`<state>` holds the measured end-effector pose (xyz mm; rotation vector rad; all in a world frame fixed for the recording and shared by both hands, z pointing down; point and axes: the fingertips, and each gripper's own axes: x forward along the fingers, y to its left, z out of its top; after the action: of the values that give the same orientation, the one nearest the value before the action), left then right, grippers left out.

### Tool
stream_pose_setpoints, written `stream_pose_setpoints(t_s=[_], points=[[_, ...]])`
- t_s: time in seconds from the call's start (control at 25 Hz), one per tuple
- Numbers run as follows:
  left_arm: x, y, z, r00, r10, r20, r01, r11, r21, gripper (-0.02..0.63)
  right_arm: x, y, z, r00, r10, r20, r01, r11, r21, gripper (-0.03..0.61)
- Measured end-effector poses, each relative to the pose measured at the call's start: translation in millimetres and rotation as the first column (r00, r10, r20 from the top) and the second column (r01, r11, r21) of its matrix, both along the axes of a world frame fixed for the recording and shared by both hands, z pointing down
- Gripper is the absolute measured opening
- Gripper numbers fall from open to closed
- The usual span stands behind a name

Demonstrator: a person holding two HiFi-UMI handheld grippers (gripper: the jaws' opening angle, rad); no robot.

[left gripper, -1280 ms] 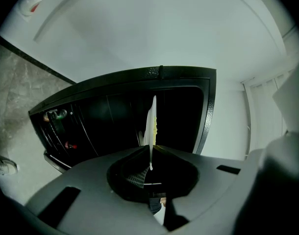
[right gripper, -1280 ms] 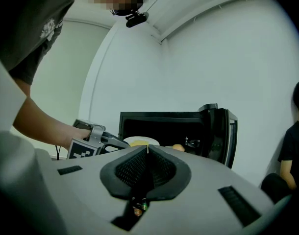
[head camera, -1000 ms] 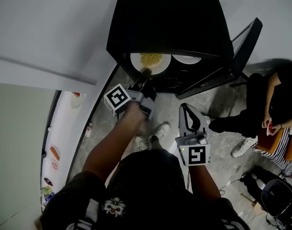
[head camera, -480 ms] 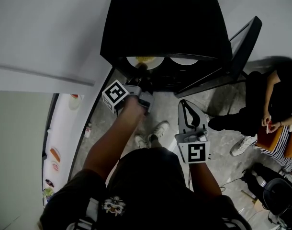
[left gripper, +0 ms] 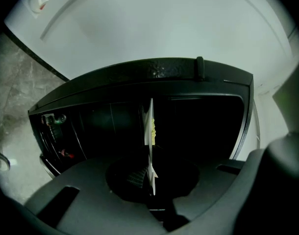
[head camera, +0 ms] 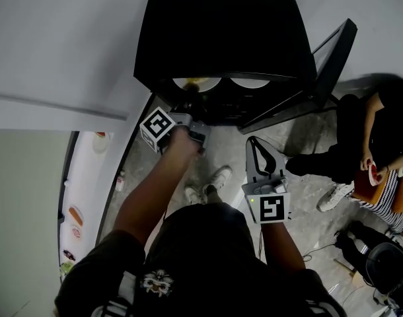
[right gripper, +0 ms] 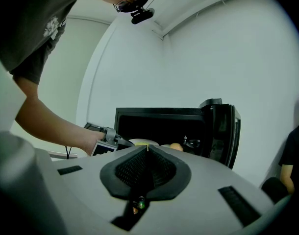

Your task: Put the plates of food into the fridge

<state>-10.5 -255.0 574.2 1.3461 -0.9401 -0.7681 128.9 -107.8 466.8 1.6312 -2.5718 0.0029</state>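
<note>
A black mini fridge [head camera: 221,32] stands on the floor with its door [head camera: 328,57] swung open to the right. My left gripper [head camera: 190,103] reaches into its opening, shut on the rim of a white plate of yellow food [head camera: 196,82]. In the left gripper view that plate [left gripper: 150,129] shows edge-on between the closed jaws. A second white plate [head camera: 250,82] lies inside to the right. My right gripper [head camera: 257,145] hangs lower, in front of the fridge, shut with nothing in it. The right gripper view shows the left gripper [right gripper: 108,136] at the fridge mouth.
A person sits on the floor at the right [head camera: 380,137], beside the open door. A white counter [head camera: 79,197] with plates of food runs along the left. My own shoes [head camera: 218,177] stand in front of the fridge. A dark bag [head camera: 380,269] lies at the lower right.
The left gripper has pushed the plate of yellow food deeper into the fridge, so less of the plate shows under its top. The right gripper has stayed put.
</note>
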Motion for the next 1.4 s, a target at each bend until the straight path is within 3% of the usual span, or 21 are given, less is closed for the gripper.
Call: stream_pose_setpoints(t_s=[0.28,0.6,0.84,1.04,1.12,1.2,1.4], points=[[-1,-1,-3,0.999,-0.009,0.045,0.008,1.0,0.019,0.034,9,2,-1,0.999,0.033,-0.01,-0.033,0.999,-0.002,0.029],[9,34,-19,0.99,0.048,0.133,-0.057,0.996,0.066,0.052,5,4,-2,0.999,0.033,-0.019,-0.033,0.999,0.005,0.029],[0,56,-54,0.972,0.067,0.225,-0.109,0.977,0.181,0.051,-1,4,-6,0.999,0.038,-0.012,-0.038,0.999,0.023,0.029],[-15,71,-87,0.929,0.044,0.367,-0.159,0.944,0.289,0.031,1,3,-6,0.998,0.057,-0.017,-0.057,0.998,0.012,0.029],[-20,77,-98,0.901,0.031,0.434,-0.191,0.925,0.33,0.026,-2,2,-11,0.998,0.055,-0.01,-0.055,0.998,0.02,0.029],[-22,83,-108,0.849,0.027,0.528,-0.253,0.898,0.36,0.023,-6,-1,-15,0.998,0.056,0.013,-0.057,0.998,0.019,0.029],[-22,102,-129,0.641,-0.034,0.767,-0.426,0.815,0.392,0.021,-17,-3,-14,0.999,0.042,0.005,-0.042,0.999,-0.02,0.029]])
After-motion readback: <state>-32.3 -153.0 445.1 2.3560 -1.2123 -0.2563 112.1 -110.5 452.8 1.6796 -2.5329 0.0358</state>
